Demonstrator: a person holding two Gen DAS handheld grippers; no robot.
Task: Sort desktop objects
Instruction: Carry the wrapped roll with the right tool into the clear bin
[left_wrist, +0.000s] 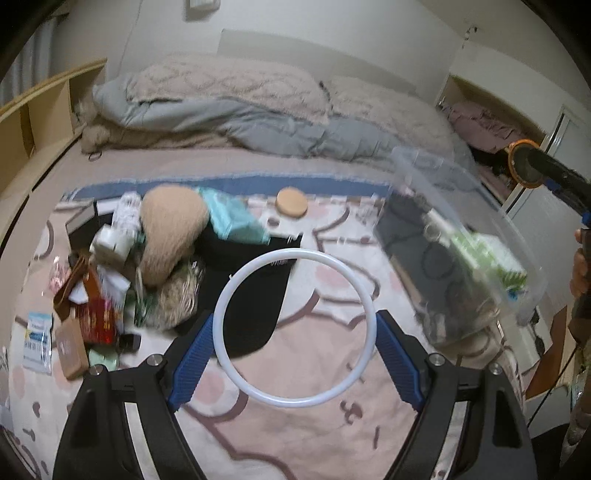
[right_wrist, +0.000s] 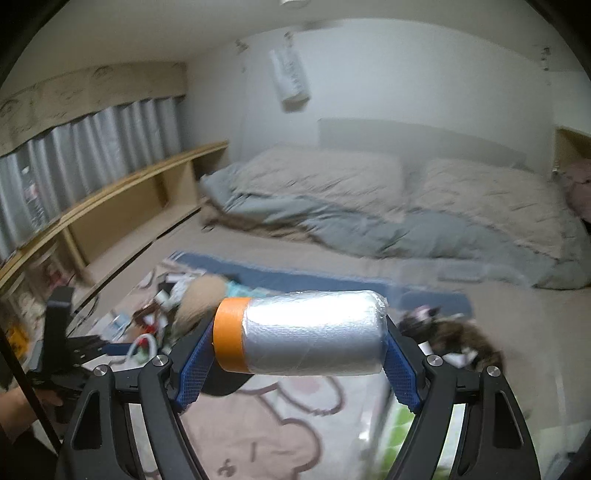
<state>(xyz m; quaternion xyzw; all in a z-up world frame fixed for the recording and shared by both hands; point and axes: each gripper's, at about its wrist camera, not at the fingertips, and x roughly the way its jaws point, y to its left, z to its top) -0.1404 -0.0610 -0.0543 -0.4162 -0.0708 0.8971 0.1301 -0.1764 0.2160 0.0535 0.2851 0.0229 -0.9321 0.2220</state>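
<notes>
Left wrist view shows the left gripper (left_wrist: 295, 360) holding a white ring (left_wrist: 294, 326) across its width, the blue pads pressed to the ring's two sides, jaws roughly half spread. Beyond it, on a pink patterned mat (left_wrist: 314, 424) laid over the bed, a heap of clutter (left_wrist: 122, 266) is unsorted: a tan fuzzy pouch (left_wrist: 170, 236), a teal pack (left_wrist: 236, 221), small boxes, packets and cards, with a round tan disc (left_wrist: 291, 201) lying apart from the pile. To the right a clear plastic bin (left_wrist: 461, 251) appears tilted and blurred; it already has a green-and-white pack (left_wrist: 491, 258) and some darker items inside, so some sorting looks done, but most of the pile is left.

In the right wrist view, the right gripper (right_wrist: 299, 350) clamps a roll of silvery film with an orange band (right_wrist: 306, 332) endwise, one pad on each end, jaws spread wide. The roll is held above the mat, with the bin's clear wall faintly visible below and to the right.

Both items look ready to go into the bin, which sits nearer the right gripper.
</notes>
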